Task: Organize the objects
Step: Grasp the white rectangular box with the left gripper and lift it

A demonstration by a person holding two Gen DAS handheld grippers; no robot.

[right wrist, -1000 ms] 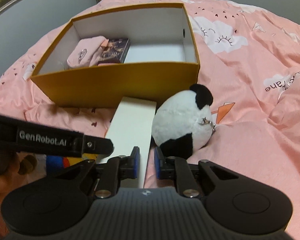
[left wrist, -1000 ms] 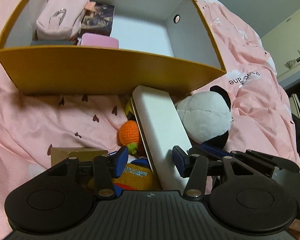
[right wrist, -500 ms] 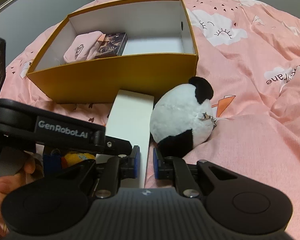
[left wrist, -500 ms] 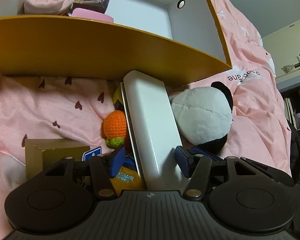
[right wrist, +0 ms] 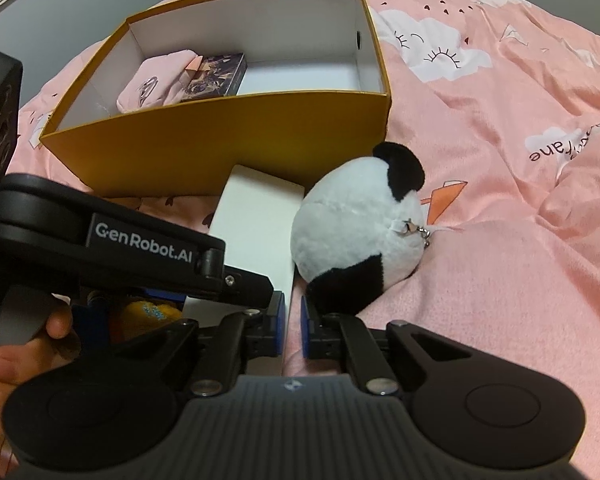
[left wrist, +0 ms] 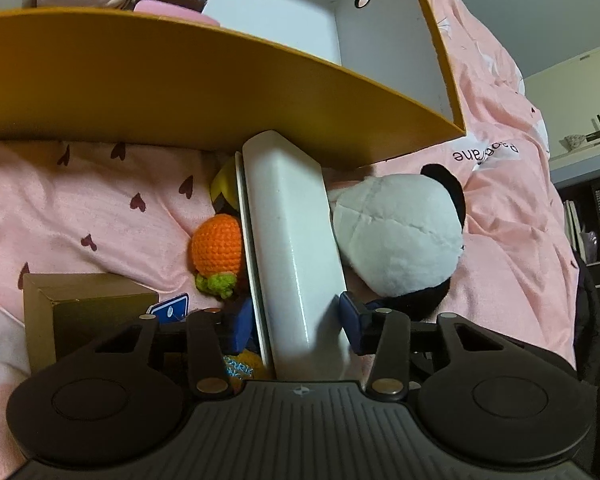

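Note:
A long white box (left wrist: 292, 240) lies tilted on the pink bedding, its far end against the yellow storage box (left wrist: 180, 80). My left gripper (left wrist: 295, 316) straddles the near end. Its jaws are closing, and both blue pads meet the box's sides. A panda plush (right wrist: 356, 236) rests against the white box (right wrist: 256, 216) on the right. My right gripper (right wrist: 293, 320) hovers low in front of the panda, its jaws closing to a narrow slit with nothing between them. The yellow box (right wrist: 220, 136) holds a pink pouch (right wrist: 152, 84) and a dark card box (right wrist: 216, 74).
Left of the white box sit an orange crocheted toy (left wrist: 216, 248), a brown cardboard box (left wrist: 88, 308), a blue card (left wrist: 172, 308) and a yellow plush (right wrist: 148, 312). A hand (right wrist: 20, 356) grips the left gripper's handle. Shelves stand at the far right.
The left gripper has sunk closer to the bed and its jaws have narrowed onto the white box. The right jaws have narrowed slightly. The left gripper reaches further into the right wrist view.

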